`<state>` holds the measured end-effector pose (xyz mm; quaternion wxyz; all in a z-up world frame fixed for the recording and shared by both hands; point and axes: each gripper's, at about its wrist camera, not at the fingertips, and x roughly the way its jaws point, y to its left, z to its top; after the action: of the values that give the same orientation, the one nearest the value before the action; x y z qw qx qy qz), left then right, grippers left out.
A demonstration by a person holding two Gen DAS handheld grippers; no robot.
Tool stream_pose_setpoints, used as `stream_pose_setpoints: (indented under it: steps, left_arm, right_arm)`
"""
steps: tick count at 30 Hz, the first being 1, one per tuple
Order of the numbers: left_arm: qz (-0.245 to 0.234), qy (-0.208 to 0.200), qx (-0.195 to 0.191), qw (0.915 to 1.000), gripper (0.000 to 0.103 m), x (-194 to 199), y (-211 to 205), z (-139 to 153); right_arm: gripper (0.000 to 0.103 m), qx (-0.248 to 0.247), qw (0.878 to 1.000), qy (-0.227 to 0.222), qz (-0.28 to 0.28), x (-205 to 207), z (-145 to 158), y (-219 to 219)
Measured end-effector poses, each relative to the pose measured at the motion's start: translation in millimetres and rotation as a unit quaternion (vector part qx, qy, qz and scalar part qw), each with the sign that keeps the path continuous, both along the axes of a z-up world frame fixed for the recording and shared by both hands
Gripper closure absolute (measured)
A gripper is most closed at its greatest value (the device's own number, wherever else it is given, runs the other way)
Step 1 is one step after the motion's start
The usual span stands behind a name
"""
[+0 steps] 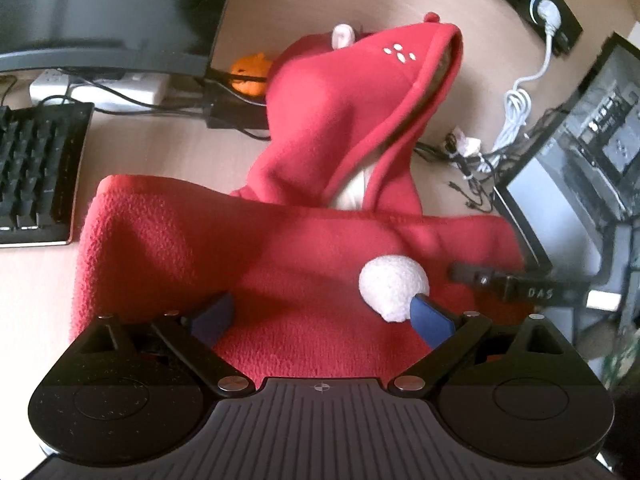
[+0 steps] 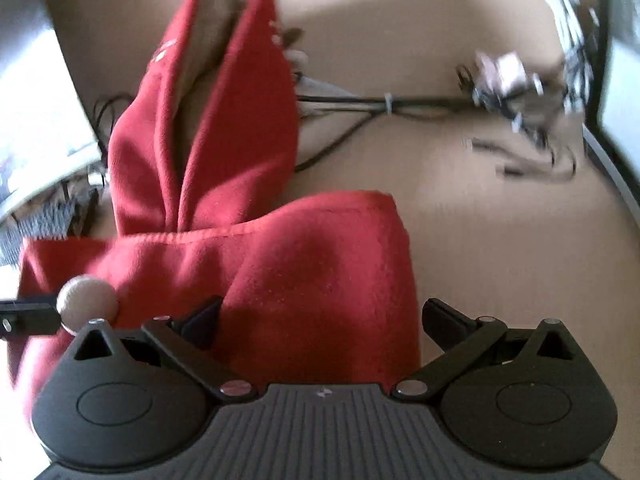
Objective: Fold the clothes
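Lying between both tongs: red fleece garment [image 1: 208, 248] | left tongs [image 1: 322, 314] wide | right tongs [image 2: 322, 320] wide

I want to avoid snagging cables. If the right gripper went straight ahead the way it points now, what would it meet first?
The right gripper, open, would likely meet the folded red fleece garment first, already between its fingers. The cables lie farther back on the desk; depth is uncertain.

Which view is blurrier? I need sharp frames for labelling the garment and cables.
The right wrist view is blurrier: its cable bundle is badly smeared and the red fleece garment looks soft. The left wrist view is sharper, with fleece texture and keyboard keys distinct, though its edges bend with fisheye distortion.
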<state>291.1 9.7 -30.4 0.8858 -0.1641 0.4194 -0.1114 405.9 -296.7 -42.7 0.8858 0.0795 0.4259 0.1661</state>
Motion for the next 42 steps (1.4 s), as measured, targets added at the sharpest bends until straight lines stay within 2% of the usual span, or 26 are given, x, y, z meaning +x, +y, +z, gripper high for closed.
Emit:
stream_pose_setpoints:
  steps: [2, 5, 9, 12, 14, 17, 20, 22, 26, 29, 30, 32, 33, 35, 38, 42]
  left_arm:
    - [0.008, 0.004, -0.004, 1.0, 0.005, 0, 2, 2]
    - [0.012, 0.002, -0.002, 0.9999, 0.005, -4, 1, 6]
    - [0.017, -0.003, -0.001, 0.9999, 0.005, -15, -1, 10]
    - [0.019, -0.006, 0.0, 0.9998, 0.005, -22, -3, 14]
    - [0.02, -0.008, 0.001, 0.9998, 0.005, -27, -4, 18]
    - [0.025, -0.008, 0.007, 0.9996, 0.005, -33, 1, 22]
    - [0.033, -0.002, 0.008, 0.9994, 0.005, -37, 6, 23]
    - [0.037, 0.003, 0.006, 0.9993, 0.005, -39, 8, 21]
    - [0.039, 0.008, 0.002, 0.9992, 0.005, -43, 7, 20]
    - [0.03, 0.01, -0.006, 0.9995, 0.005, -47, 4, 22]
    - [0.028, 0.011, -0.013, 0.9995, 0.005, -48, 2, 22]
    - [0.024, 0.013, -0.028, 0.9992, 0.005, -49, -2, 22]
    - [0.022, 0.014, -0.037, 0.999, 0.005, -49, -5, 22]
    - [0.02, 0.015, -0.037, 0.999, 0.004, -47, -13, 21]
    - [0.017, 0.014, -0.026, 0.9994, 0.004, -45, -23, 21]
    - [0.012, 0.009, -0.025, 0.9996, 0.004, -51, -24, 24]
  right_arm:
    - [0.0, -0.01, 1.0, -0.017, -0.001, -4, 7, 0]
    - [0.0, -0.044, 0.996, -0.076, 0.003, -20, 31, 6]
    - [0.0, -0.012, 0.991, -0.132, 0.033, -44, 63, 12]
    - [0.0, 0.043, 0.993, -0.094, 0.053, -47, 59, 20]
    - [0.0, 0.055, 0.996, -0.054, 0.054, -42, 43, 29]
    - [0.0, 0.037, 0.997, -0.05, 0.048, -40, 24, 42]
    - [0.0, 0.02, 0.997, -0.035, 0.072, -38, 24, 50]
    - [0.0, 0.029, 0.996, -0.026, 0.077, -31, 22, 49]
    - [0.0, 0.026, 0.995, -0.039, 0.084, -32, 26, 48]
    - [0.0, 0.015, 0.994, -0.088, 0.062, -31, 50, 38]
    - [0.0, 0.006, 0.993, -0.105, 0.052, -30, 57, 35]
    - [0.0, -0.047, 0.99, -0.135, 0.02, -17, 66, 29]
    - [0.0, -0.07, 0.989, -0.13, 0.013, -8, 63, 28]
    - [0.0, -0.109, 0.99, -0.091, 0.017, 15, 47, 28]
    - [0.0, -0.135, 0.99, -0.041, 0.029, 31, 12, 35]
    - [0.0, -0.144, 0.988, -0.054, 0.025, 19, 5, 40]
